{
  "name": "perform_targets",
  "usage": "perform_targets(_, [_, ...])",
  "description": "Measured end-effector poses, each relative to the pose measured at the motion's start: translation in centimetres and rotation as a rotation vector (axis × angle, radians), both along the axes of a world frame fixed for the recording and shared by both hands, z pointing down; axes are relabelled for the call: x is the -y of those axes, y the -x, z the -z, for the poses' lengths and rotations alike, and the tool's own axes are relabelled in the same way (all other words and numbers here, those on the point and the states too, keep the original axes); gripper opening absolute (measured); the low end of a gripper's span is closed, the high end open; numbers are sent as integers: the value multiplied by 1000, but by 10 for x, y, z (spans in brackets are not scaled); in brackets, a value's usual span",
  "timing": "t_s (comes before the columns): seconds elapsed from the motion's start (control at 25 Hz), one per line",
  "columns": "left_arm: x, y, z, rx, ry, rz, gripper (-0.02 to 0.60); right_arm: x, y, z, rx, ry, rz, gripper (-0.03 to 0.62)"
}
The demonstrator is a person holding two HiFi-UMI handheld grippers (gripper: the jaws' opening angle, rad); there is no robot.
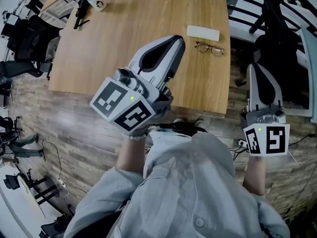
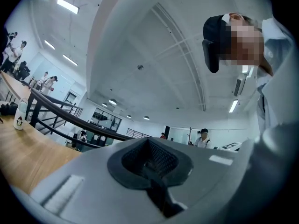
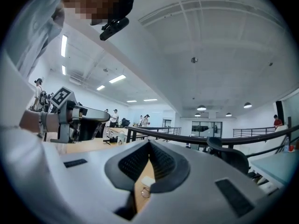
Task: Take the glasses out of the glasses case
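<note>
Near the far right corner of the light wooden tabletop (image 1: 124, 43): round thin-framed metal glasses (image 1: 209, 48) lie out in the open, just beside the flat white rectangular glasses case (image 1: 202, 32). My left gripper (image 1: 174, 42) hovers over the near edge, fingers apparently pressed together (dim view). My right gripper (image 1: 258, 67) is off the right edge, fingers pressed together, empty.

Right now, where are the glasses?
In the head view, the glasses lie at the right of the wooden table, just in front of the white case.
</note>
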State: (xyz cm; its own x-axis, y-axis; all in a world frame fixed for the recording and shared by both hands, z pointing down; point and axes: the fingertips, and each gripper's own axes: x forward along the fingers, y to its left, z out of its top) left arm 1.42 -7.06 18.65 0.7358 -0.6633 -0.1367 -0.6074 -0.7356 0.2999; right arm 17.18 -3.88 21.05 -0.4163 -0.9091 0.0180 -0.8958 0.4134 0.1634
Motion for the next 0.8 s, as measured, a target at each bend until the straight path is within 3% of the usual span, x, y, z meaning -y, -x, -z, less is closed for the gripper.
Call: perform_targets(0.8, [-3,-5,13,40,-46,76,3,15,0,14,29,-47,84,2])
